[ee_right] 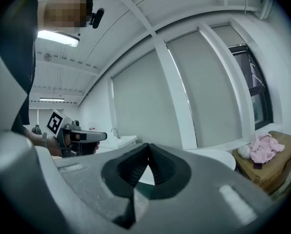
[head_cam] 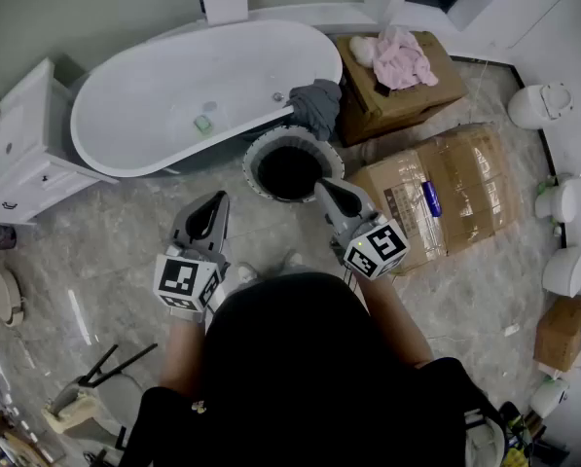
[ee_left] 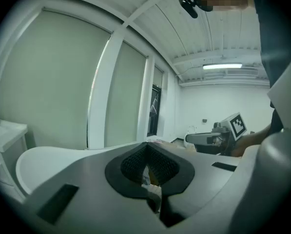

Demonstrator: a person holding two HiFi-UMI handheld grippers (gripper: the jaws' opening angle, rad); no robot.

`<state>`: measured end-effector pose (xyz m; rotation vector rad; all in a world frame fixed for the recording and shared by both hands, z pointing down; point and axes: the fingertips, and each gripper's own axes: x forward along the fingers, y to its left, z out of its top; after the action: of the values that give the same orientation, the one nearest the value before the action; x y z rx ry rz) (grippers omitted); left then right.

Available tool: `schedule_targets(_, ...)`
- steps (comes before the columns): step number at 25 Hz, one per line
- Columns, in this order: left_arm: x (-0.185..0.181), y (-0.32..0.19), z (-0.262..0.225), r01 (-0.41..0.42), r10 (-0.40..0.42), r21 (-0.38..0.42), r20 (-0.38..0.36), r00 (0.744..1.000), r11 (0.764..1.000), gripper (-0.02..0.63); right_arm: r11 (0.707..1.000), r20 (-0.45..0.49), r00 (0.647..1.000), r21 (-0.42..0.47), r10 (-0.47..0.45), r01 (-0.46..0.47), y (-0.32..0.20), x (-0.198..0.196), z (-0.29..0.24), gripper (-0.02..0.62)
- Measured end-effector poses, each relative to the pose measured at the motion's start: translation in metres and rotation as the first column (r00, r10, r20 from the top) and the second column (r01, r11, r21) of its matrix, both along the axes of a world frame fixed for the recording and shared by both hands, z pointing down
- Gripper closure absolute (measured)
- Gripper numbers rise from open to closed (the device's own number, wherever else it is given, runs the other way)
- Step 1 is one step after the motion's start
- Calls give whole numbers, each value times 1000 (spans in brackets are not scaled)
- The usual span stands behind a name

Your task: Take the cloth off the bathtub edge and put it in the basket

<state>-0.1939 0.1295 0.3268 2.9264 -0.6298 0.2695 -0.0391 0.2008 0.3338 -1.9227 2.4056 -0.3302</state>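
Observation:
A grey cloth [head_cam: 316, 105] hangs over the right end of the white bathtub [head_cam: 154, 105]. Just below it on the floor stands a round basket [head_cam: 255, 152] with a dark inside. My left gripper [head_cam: 213, 202] is held up to the basket's lower left, shut and empty. My right gripper [head_cam: 325, 186] hovers at the basket's right rim, below the cloth, also shut with nothing in it. The left gripper view shows its own shut jaws, the bathtub [ee_left: 43, 160] and the right gripper [ee_left: 208, 139]. In the right gripper view, the left gripper [ee_right: 82, 136] and the bathtub [ee_right: 218, 157] show past its shut jaws.
A cardboard box [head_cam: 407, 105] with a pink cloth [head_cam: 404, 58] stands right of the tub; a larger flattened box [head_cam: 465, 188] lies beside the basket. There is a white cabinet [head_cam: 18, 163] at the left. White toilets [head_cam: 541, 105] line the right wall. A stool [head_cam: 86, 397] is at the lower left.

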Motion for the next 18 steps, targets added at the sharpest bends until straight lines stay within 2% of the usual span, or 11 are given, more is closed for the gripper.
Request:
schedule_targets(13, 92, 28, 7, 4, -4, 1, 39, 999, 1000, 592, 1000, 71, 997, 20, -10, 8, 25, 92, 9, 600)
schedule_targets(18, 116, 26, 12, 12, -12, -3, 57, 998, 1000, 592, 1000, 85, 996, 2, -24, 24, 25, 114, 19, 600)
